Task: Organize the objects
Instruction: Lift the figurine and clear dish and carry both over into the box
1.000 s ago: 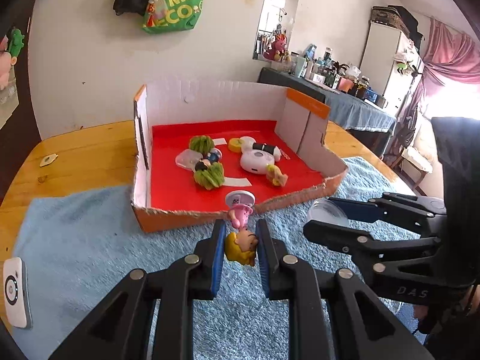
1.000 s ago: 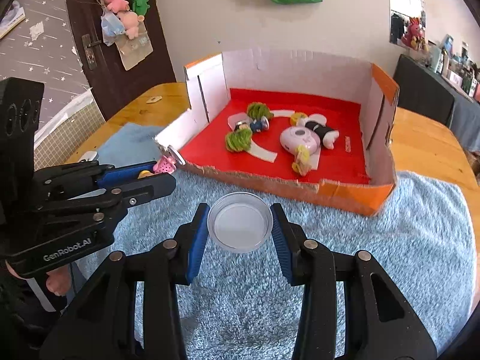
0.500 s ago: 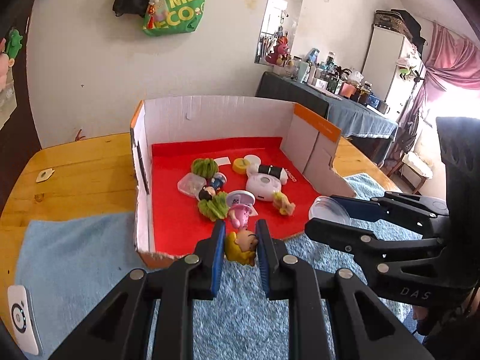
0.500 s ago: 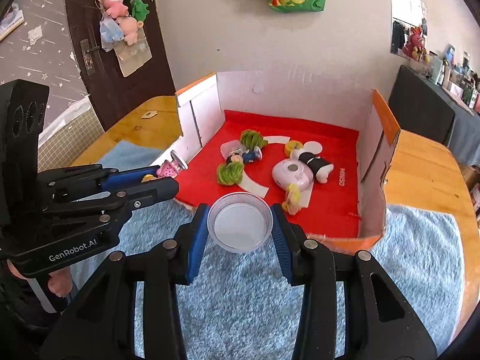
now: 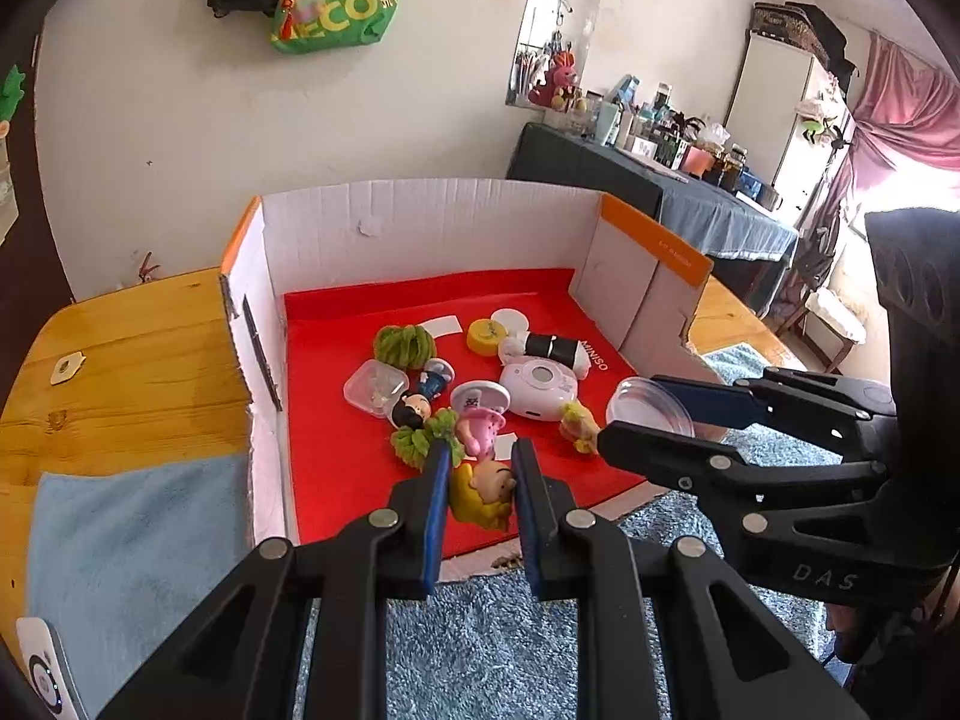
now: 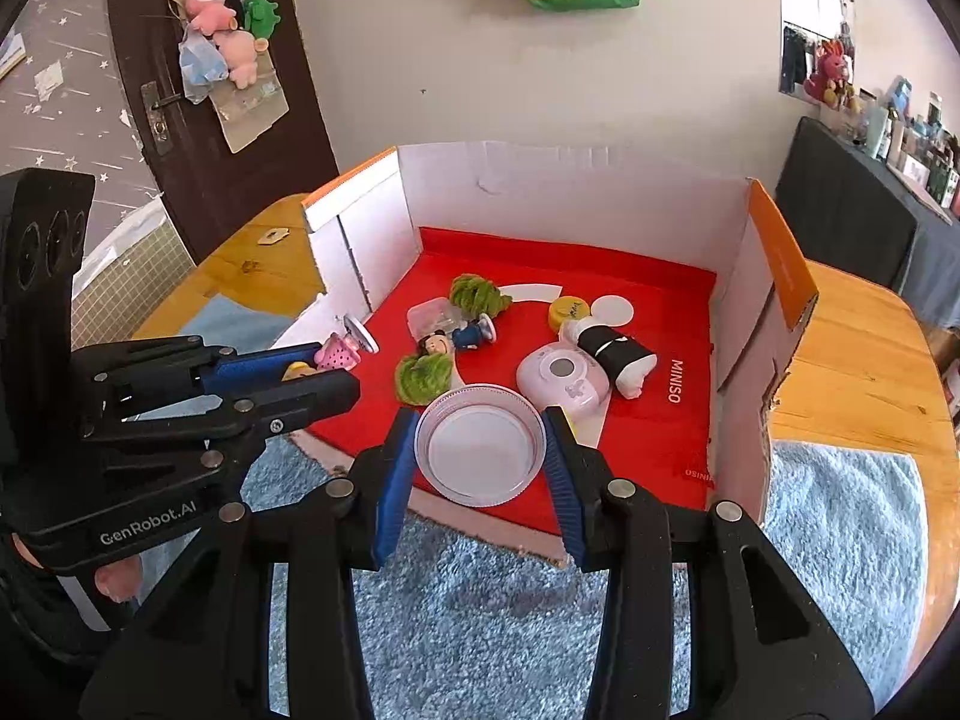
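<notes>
My left gripper [image 5: 479,468] is shut on a small doll figure [image 5: 483,480] with yellow hair, pink dress and a round white base, held over the front of the red-floored cardboard box [image 5: 420,228]. It also shows in the right wrist view [image 6: 336,354]. My right gripper [image 6: 480,444] is shut on a clear round plastic lid [image 6: 481,451], held over the box's front edge [image 6: 540,534]; the lid also shows in the left wrist view [image 5: 648,405]. Inside the box lie green pom-poms [image 6: 477,294], a dark-haired figure [image 6: 441,343], a pink round case [image 6: 561,381] and a yellow cap [image 6: 567,309].
The box stands on a wooden table [image 5: 132,360] partly covered by a blue fluffy mat [image 6: 480,630]. A white device [image 5: 42,672] lies at the mat's left corner. A wall with a green bag [image 5: 336,0] is behind; a cluttered side table [image 5: 660,192] stands at the right.
Both grippers have moved forward and up from over the mat to over the front of the box, still holding the doll and the lid.
</notes>
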Available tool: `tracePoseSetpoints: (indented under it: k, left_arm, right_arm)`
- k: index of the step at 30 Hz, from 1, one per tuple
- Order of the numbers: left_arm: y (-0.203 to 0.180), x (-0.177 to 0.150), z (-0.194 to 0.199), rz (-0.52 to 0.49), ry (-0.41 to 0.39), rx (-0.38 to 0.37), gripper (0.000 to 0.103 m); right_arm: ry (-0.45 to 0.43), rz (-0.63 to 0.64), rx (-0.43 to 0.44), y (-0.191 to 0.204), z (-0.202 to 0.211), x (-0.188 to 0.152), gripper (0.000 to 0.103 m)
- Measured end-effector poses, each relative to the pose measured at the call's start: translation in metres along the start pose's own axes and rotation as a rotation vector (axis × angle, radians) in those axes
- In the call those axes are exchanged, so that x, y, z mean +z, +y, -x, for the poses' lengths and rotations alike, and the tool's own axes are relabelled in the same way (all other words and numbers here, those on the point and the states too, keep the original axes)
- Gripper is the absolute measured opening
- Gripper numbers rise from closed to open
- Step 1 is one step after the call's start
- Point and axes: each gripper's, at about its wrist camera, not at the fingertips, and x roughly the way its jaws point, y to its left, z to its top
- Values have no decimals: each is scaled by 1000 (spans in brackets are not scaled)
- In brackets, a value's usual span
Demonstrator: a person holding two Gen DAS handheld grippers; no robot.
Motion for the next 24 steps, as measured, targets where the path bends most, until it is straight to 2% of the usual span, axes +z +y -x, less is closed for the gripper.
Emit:
tracePoseSetpoints:
  k: [24]
  left_arm:
    - [11, -9, -45, 1, 152, -23, 21]
  right_arm:
    - [139, -34, 56, -15, -53, -1, 39]
